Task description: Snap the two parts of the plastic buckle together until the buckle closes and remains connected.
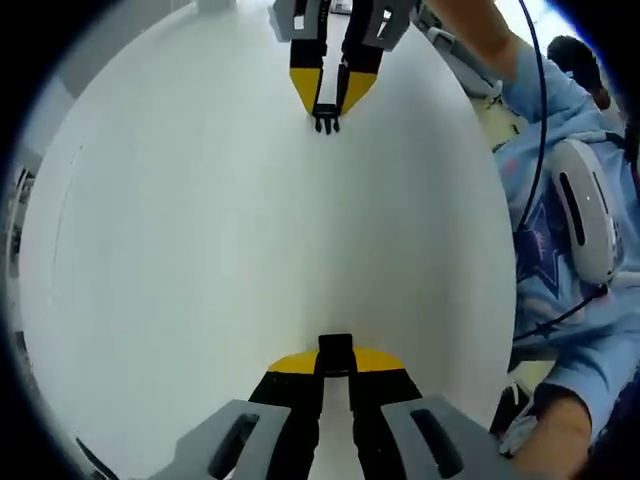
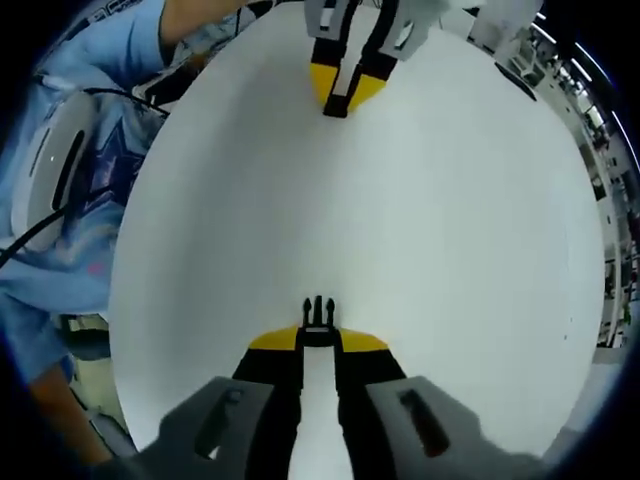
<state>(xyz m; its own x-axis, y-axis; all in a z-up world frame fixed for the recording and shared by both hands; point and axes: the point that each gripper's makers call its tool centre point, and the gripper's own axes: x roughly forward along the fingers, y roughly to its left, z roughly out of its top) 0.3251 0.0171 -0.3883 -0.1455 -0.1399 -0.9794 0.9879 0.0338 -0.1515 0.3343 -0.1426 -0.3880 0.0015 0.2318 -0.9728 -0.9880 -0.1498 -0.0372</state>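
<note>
My left gripper [image 1: 335, 352] is shut on the black socket half of the buckle [image 1: 335, 347], a squarish piece sticking out between its yellow-tipped jaws. Across the white table [image 1: 200, 250] the right gripper [image 1: 328, 112] faces it, shut on the pronged half of the buckle [image 1: 327, 123]. In the right gripper view, my right gripper [image 2: 318, 335] is shut on that pronged half [image 2: 318, 312], its three prongs pointing forward. The left gripper [image 2: 340, 98] shows at the top with the socket half [image 2: 336, 109] in its tips. The two halves are well apart, roughly in line.
A person in a light blue top [image 1: 560, 250] stands along the table's side, with a white device [image 1: 585, 210] and a black cable [image 1: 535, 90] hanging on the chest. The white table [image 2: 450, 250] spreads bare between the grippers. Shelving clutter [image 2: 600, 130] lies beyond its edge.
</note>
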